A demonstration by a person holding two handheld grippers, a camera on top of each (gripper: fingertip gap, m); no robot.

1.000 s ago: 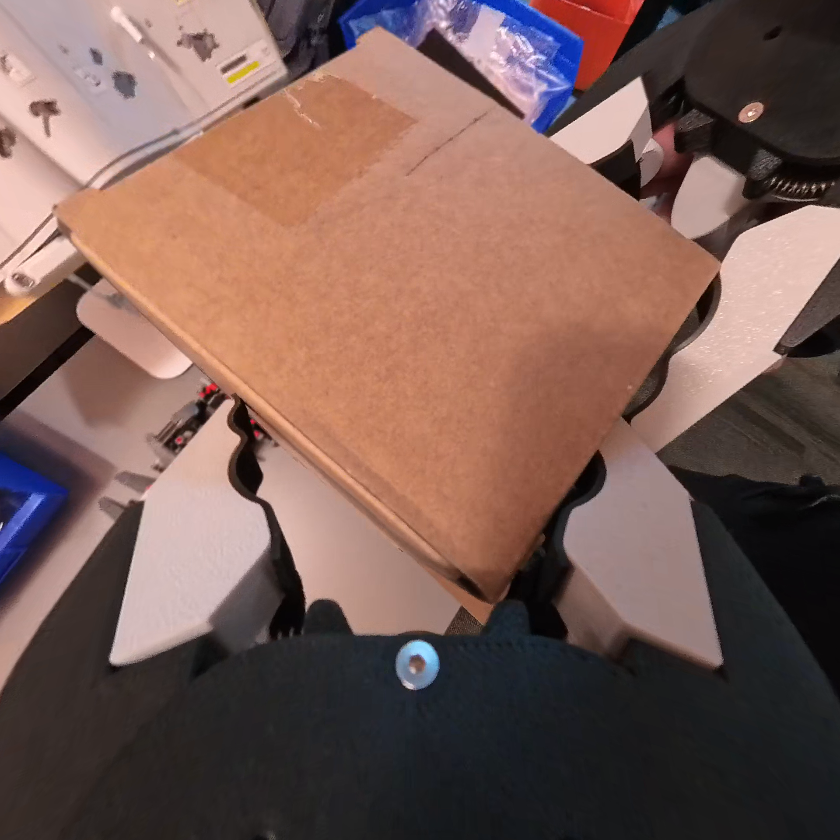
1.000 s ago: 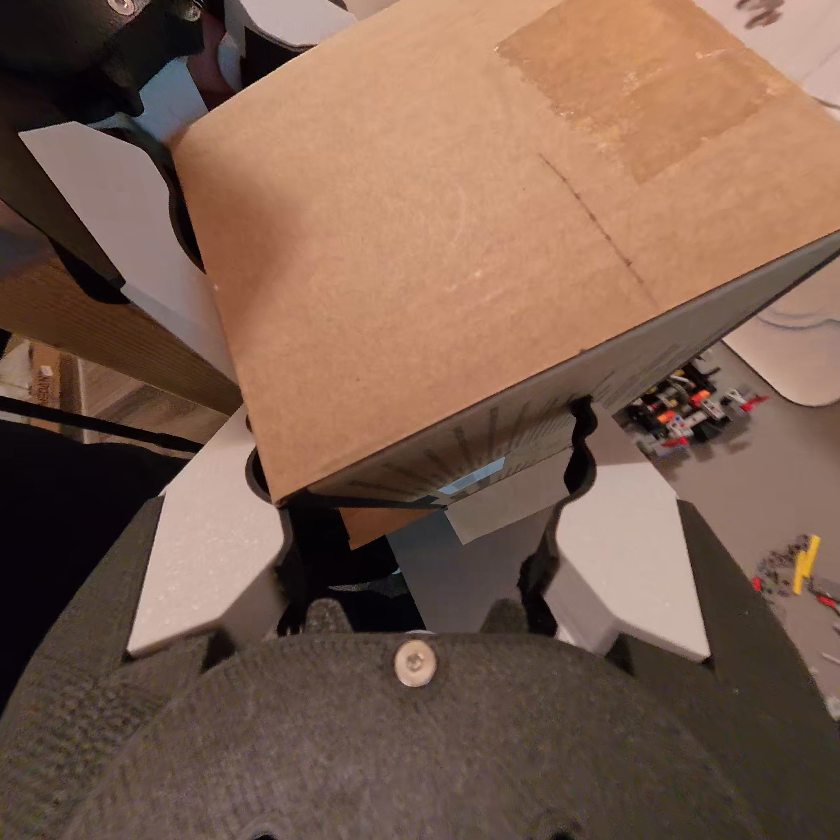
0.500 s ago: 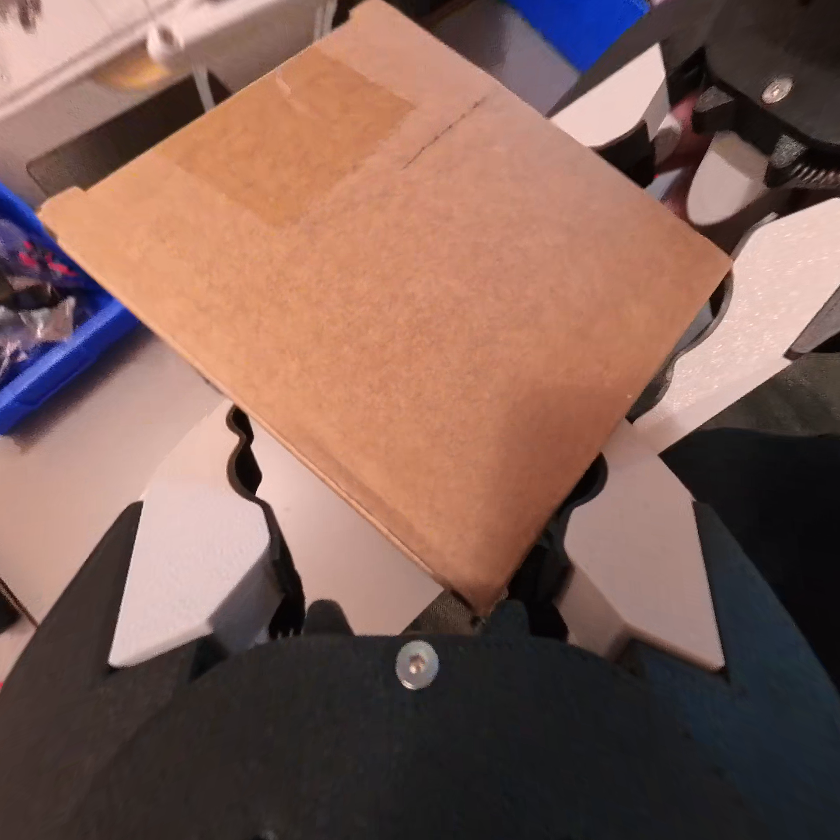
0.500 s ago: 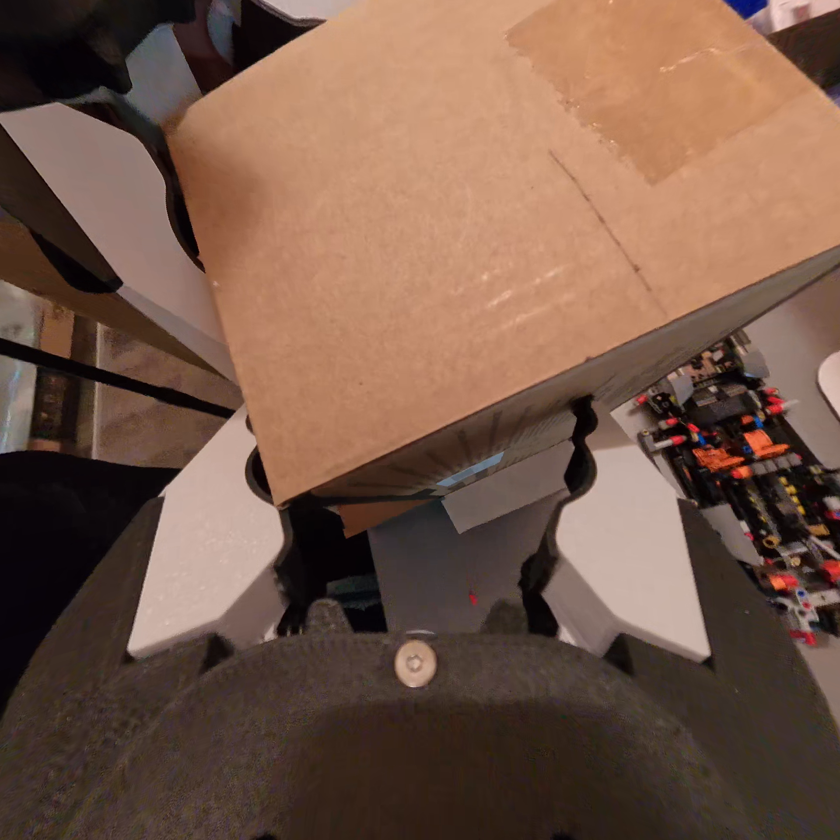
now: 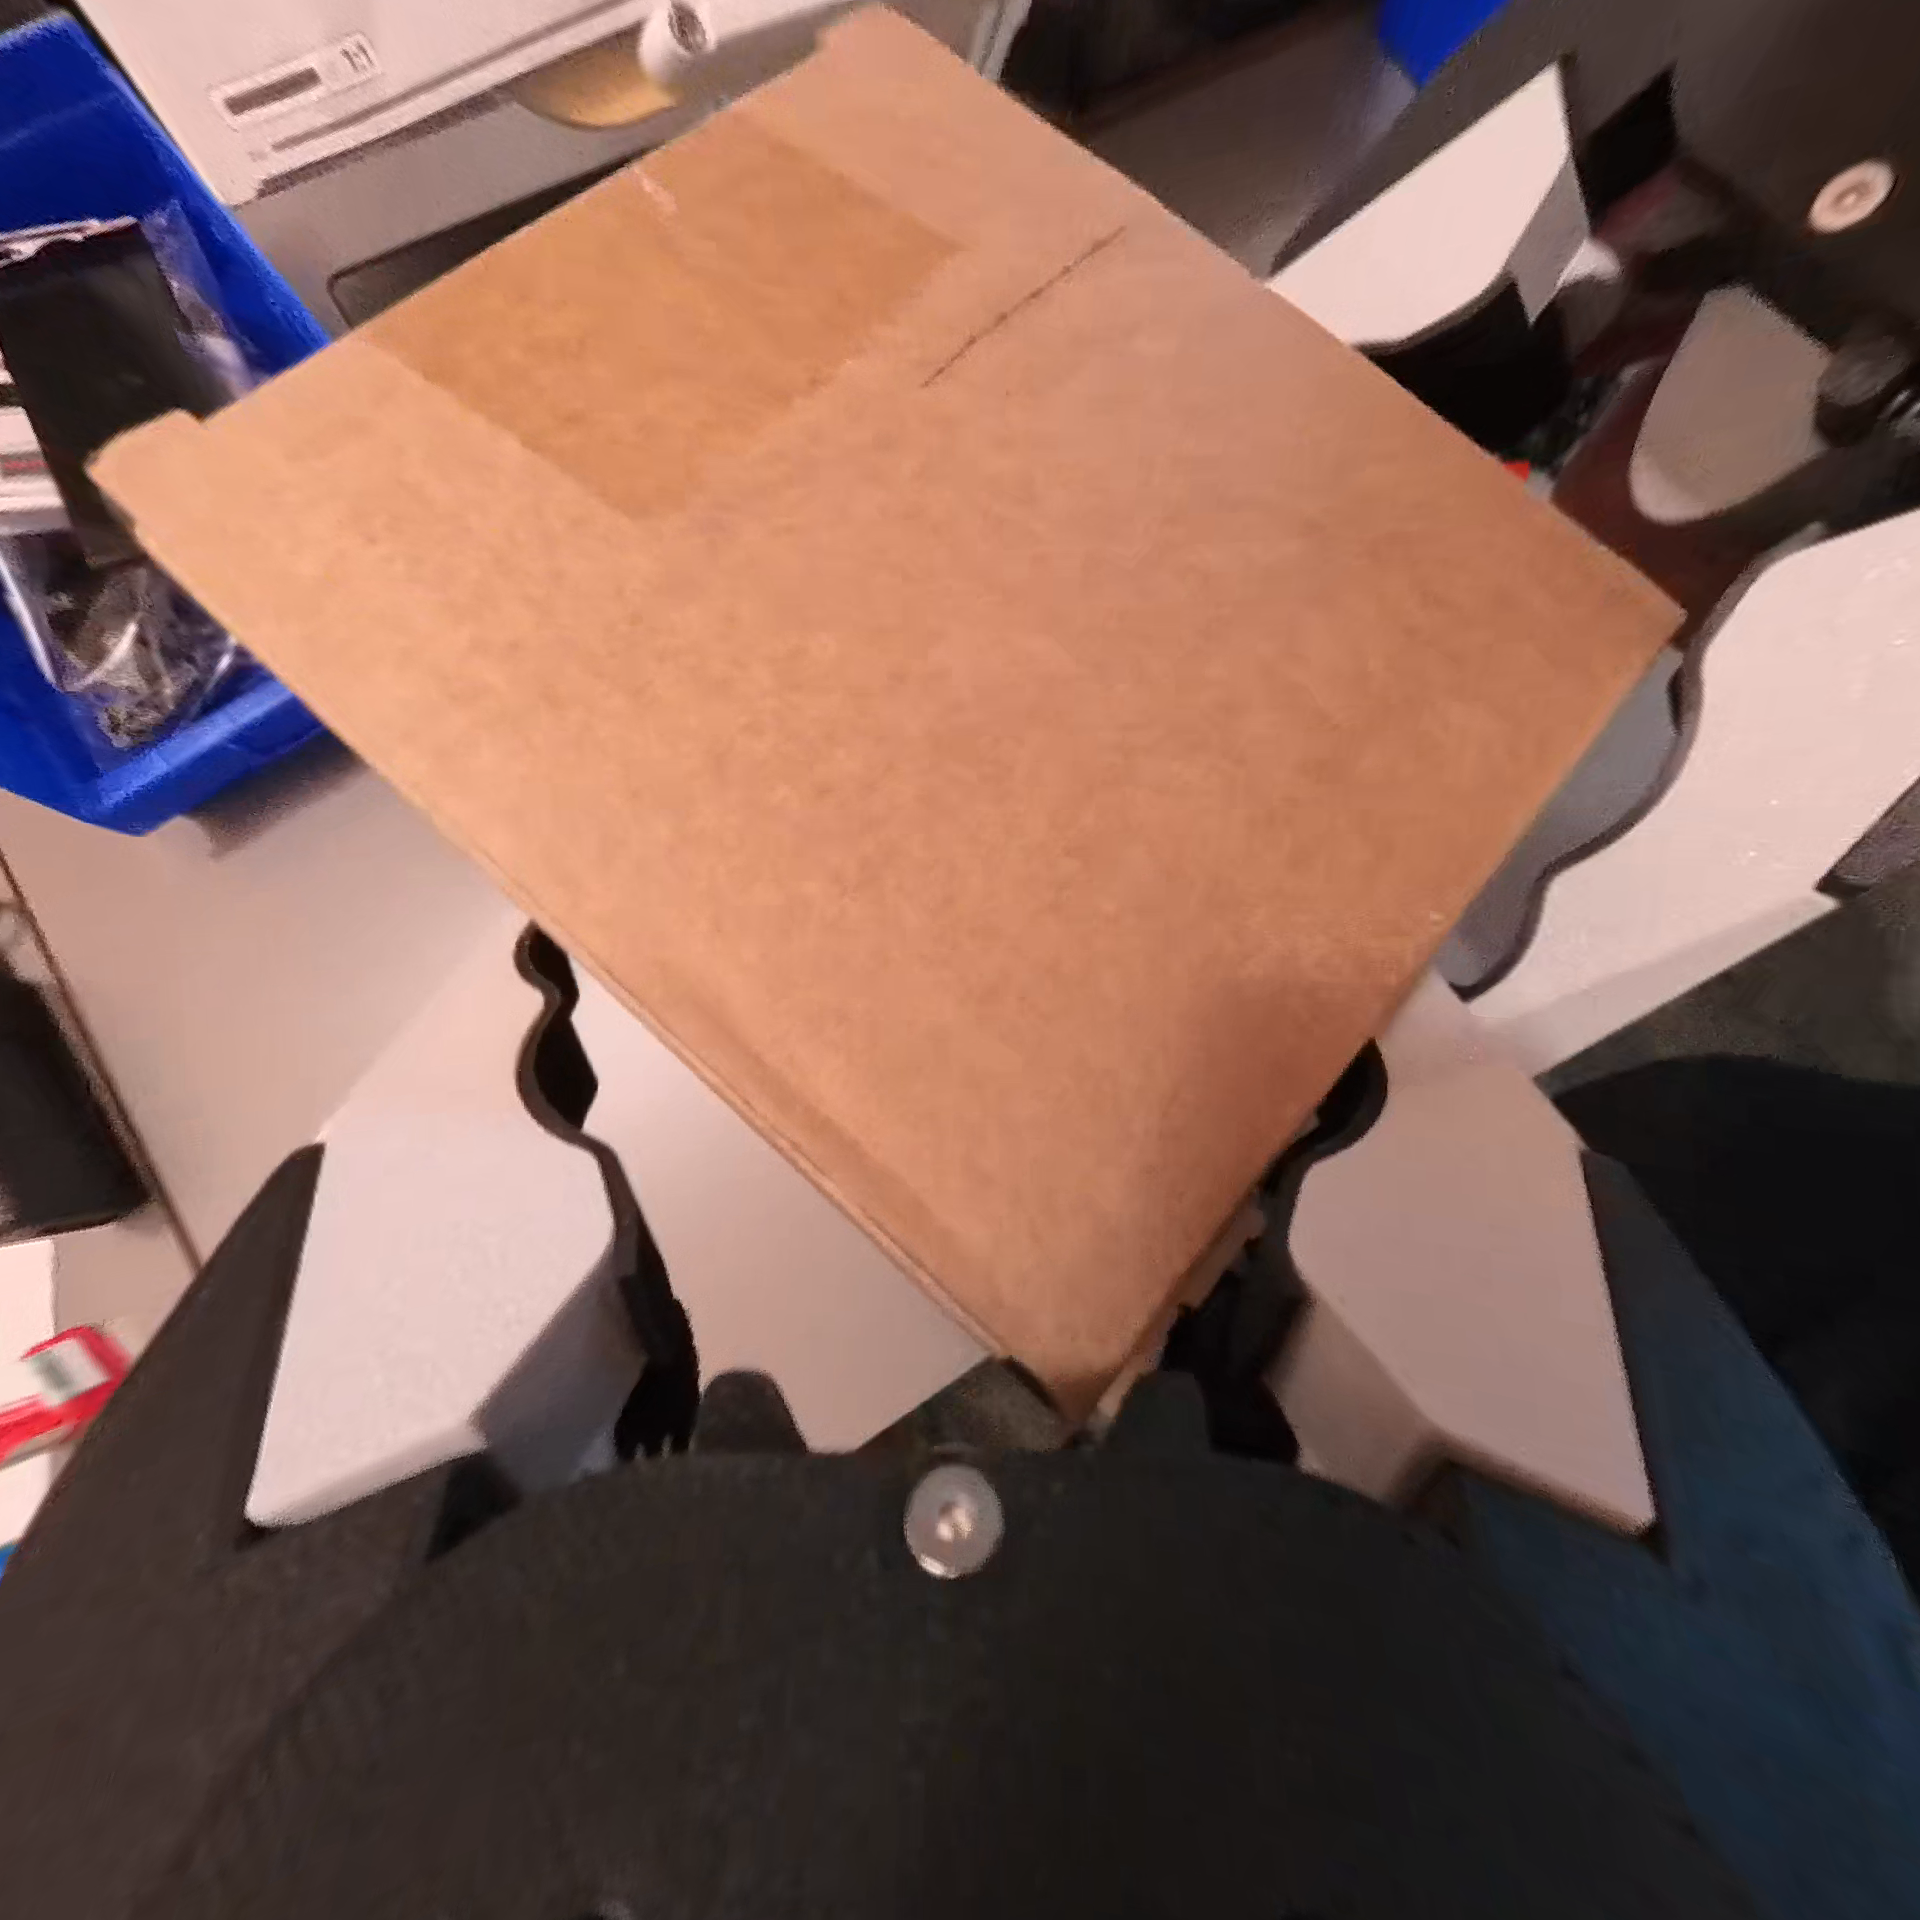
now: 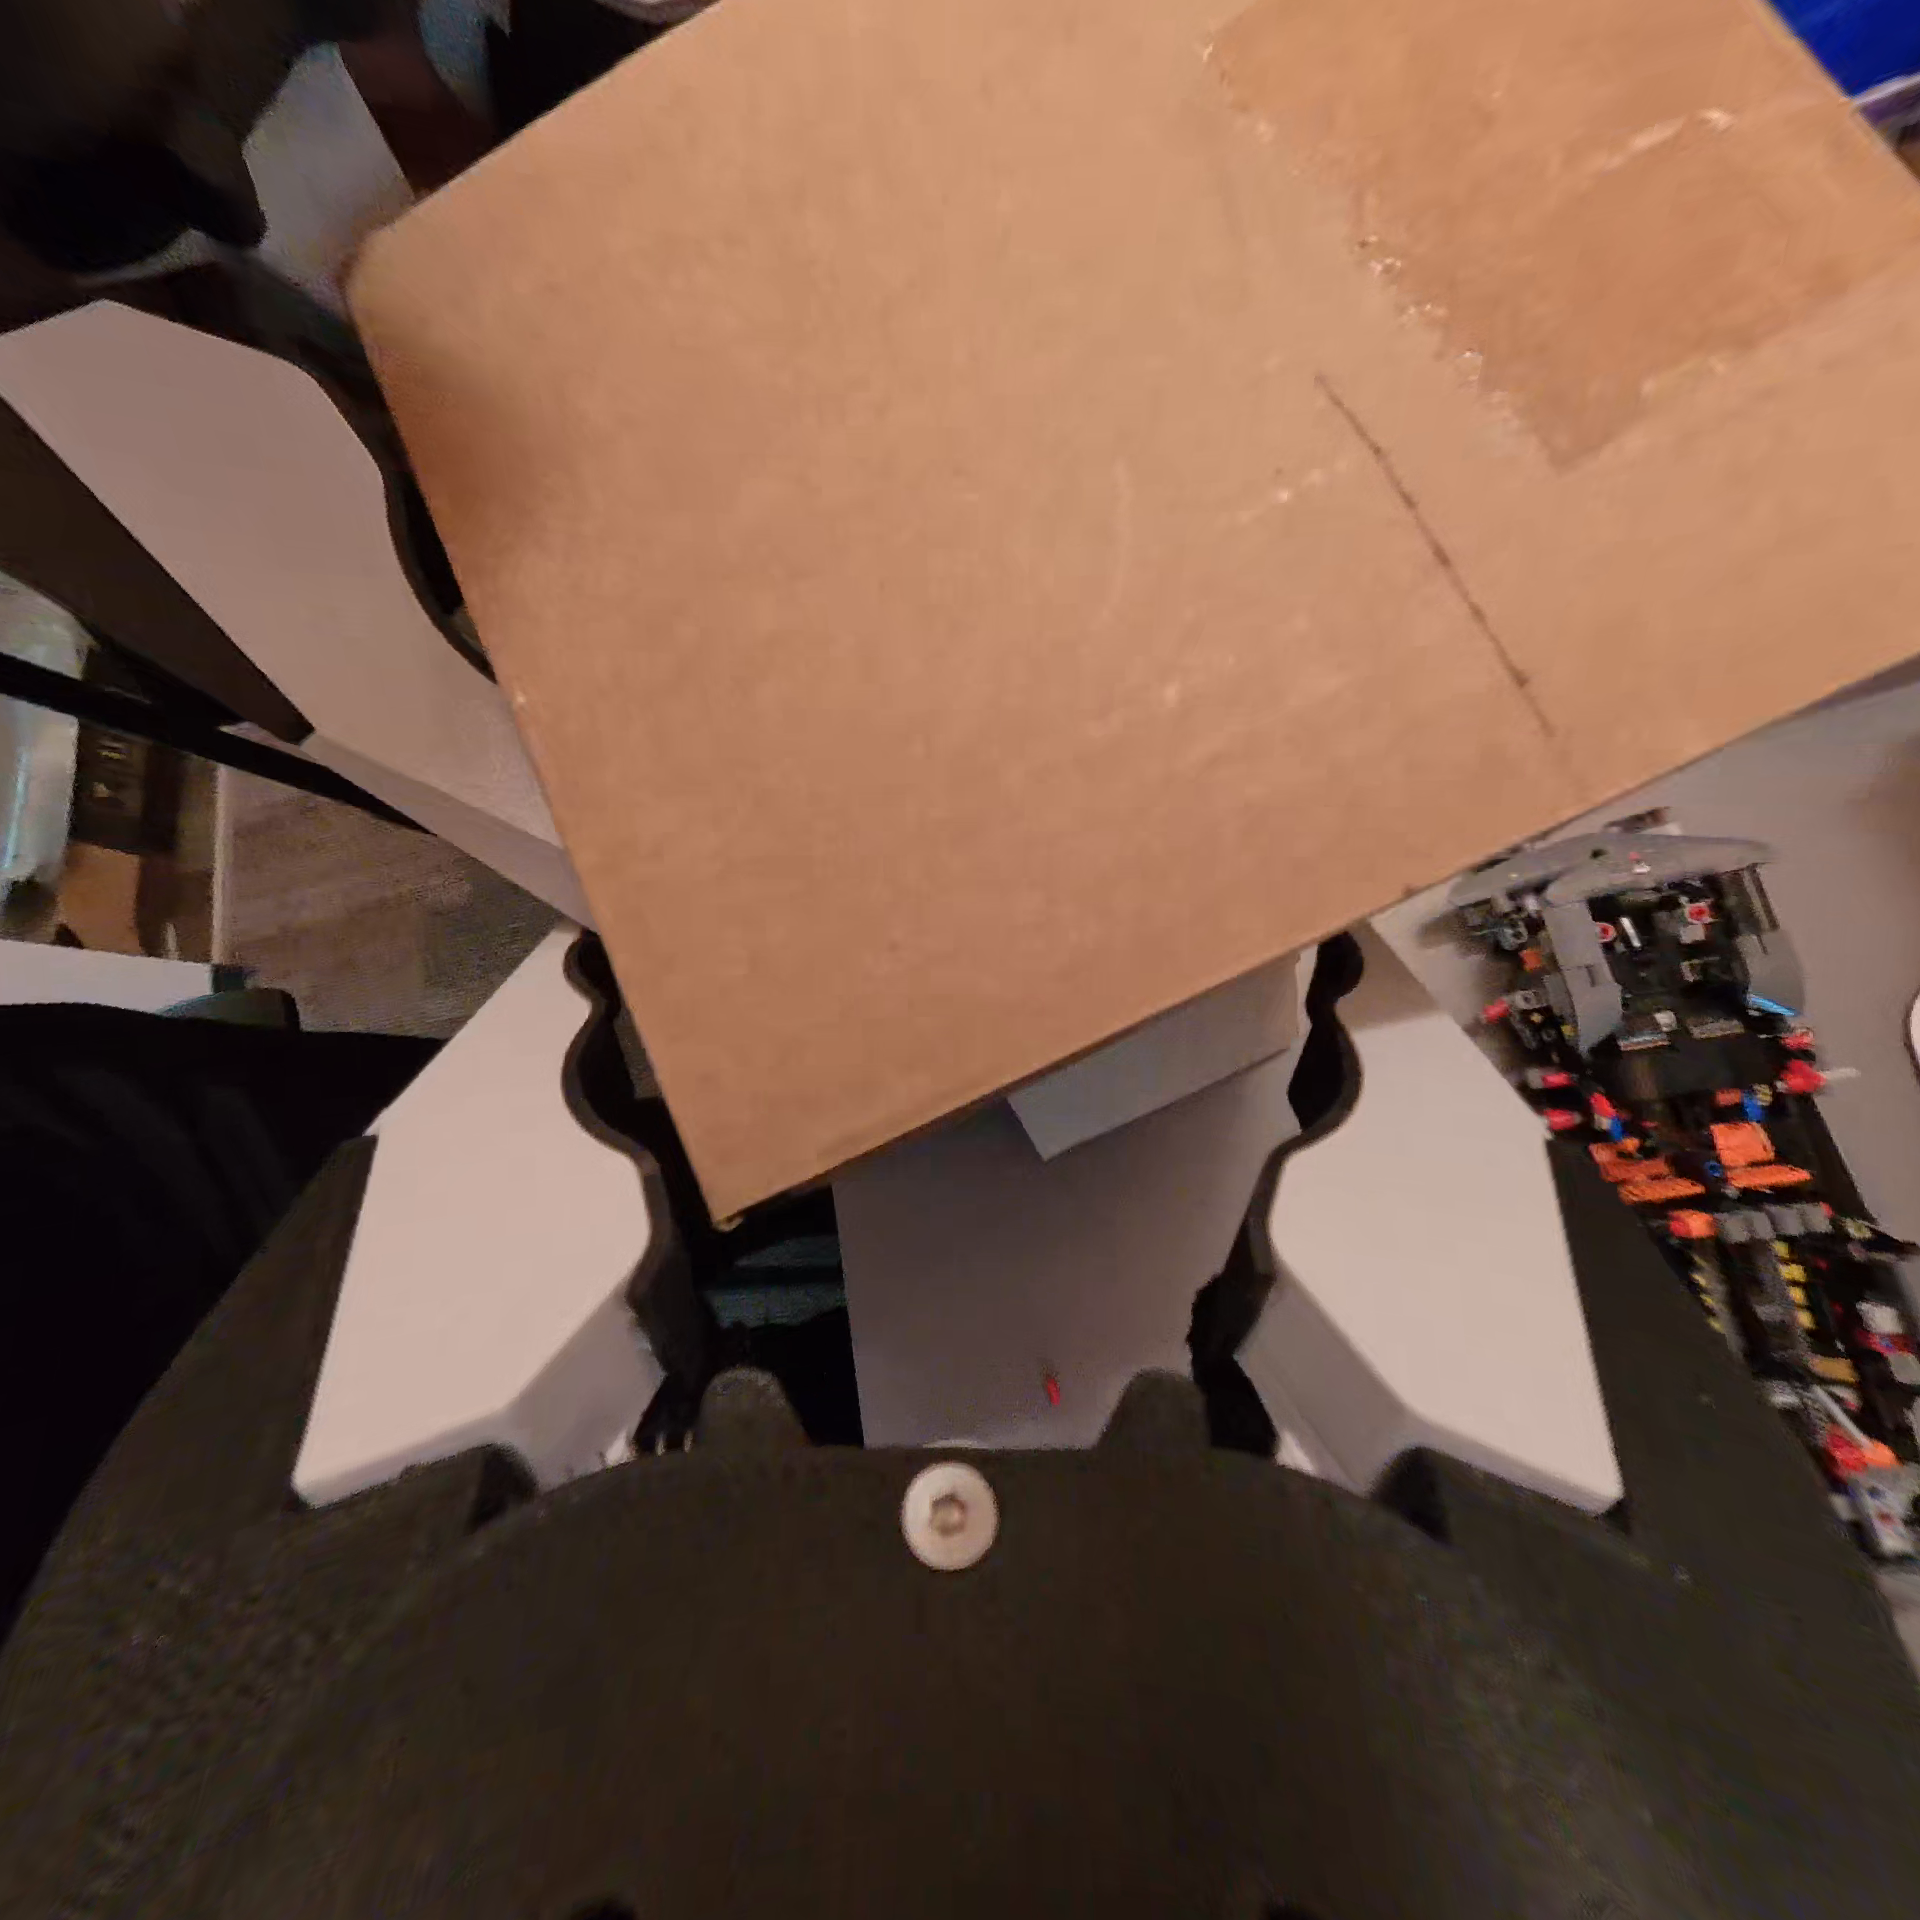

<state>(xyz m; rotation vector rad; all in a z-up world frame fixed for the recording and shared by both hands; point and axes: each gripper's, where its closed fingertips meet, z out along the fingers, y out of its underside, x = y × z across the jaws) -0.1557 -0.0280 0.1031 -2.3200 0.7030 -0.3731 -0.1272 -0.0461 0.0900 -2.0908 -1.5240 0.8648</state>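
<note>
Cardboard box (image 5: 914,665) carried in air between both grippers, above grey surface (image 6: 997,1309). Left gripper (image 5: 966,1122) and right gripper (image 6: 956,1101) spread wide, bracing opposite corners (no pinch). Brick model (image 6: 1704,1122) lies below.

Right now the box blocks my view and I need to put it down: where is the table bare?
Bare grey table shows left of the cardboard box, below the blue bin. Another bare strip lies under the box's near edge. It is crowded to the right, where the brick-built model sprawls.
</note>
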